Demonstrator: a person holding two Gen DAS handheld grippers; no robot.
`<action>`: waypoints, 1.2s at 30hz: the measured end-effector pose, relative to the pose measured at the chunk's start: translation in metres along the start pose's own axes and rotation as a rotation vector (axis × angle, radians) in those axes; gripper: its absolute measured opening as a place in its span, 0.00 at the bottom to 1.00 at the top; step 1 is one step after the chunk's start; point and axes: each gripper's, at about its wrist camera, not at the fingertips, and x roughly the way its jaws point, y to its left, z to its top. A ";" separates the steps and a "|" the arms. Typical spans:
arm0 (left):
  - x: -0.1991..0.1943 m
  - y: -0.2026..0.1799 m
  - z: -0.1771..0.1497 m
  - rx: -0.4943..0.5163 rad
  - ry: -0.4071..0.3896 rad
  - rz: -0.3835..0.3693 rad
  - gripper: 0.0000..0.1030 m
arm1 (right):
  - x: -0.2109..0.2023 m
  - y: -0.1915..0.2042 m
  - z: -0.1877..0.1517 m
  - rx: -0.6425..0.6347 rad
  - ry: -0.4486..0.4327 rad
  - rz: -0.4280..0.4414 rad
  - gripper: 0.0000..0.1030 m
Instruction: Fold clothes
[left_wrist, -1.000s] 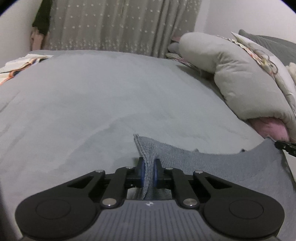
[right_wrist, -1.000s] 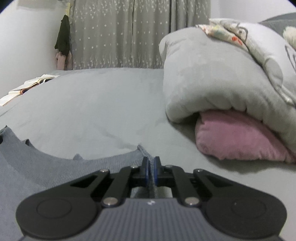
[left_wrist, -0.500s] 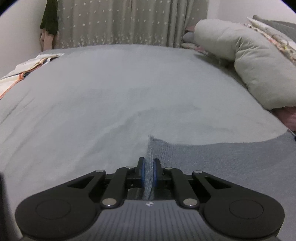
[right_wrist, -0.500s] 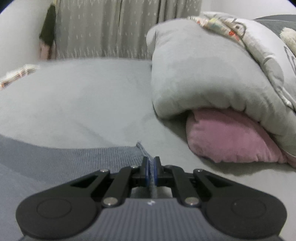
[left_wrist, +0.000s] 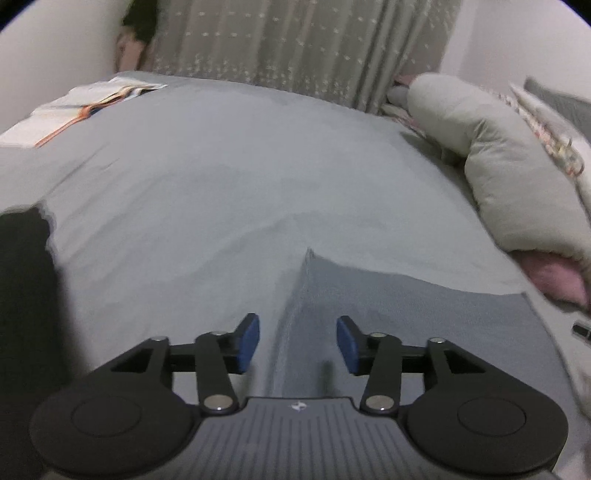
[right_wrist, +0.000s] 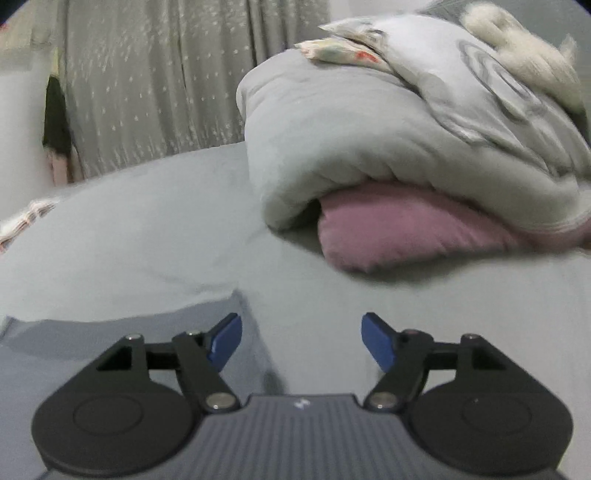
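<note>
Nearby, a rolled duvet (right_wrist: 369, 147) covers a pink pillow (right_wrist: 399, 229) — unobstructed.

A home bedroom: a grey bed (left_wrist: 229, 177), a rolled duvet (right_wrist: 369, 147) at two o'clock, curtains (left_wrist: 295, 44) at twelve.
</note>
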 end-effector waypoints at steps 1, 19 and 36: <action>-0.011 0.001 -0.010 -0.018 0.004 -0.003 0.54 | -0.011 -0.006 -0.007 0.025 0.018 0.022 0.74; -0.063 0.011 -0.119 -0.381 0.153 -0.114 0.62 | -0.092 -0.067 -0.098 0.670 0.173 0.241 0.75; -0.032 0.024 -0.121 -0.590 0.067 -0.193 0.73 | -0.064 -0.024 -0.110 0.651 0.069 0.229 0.74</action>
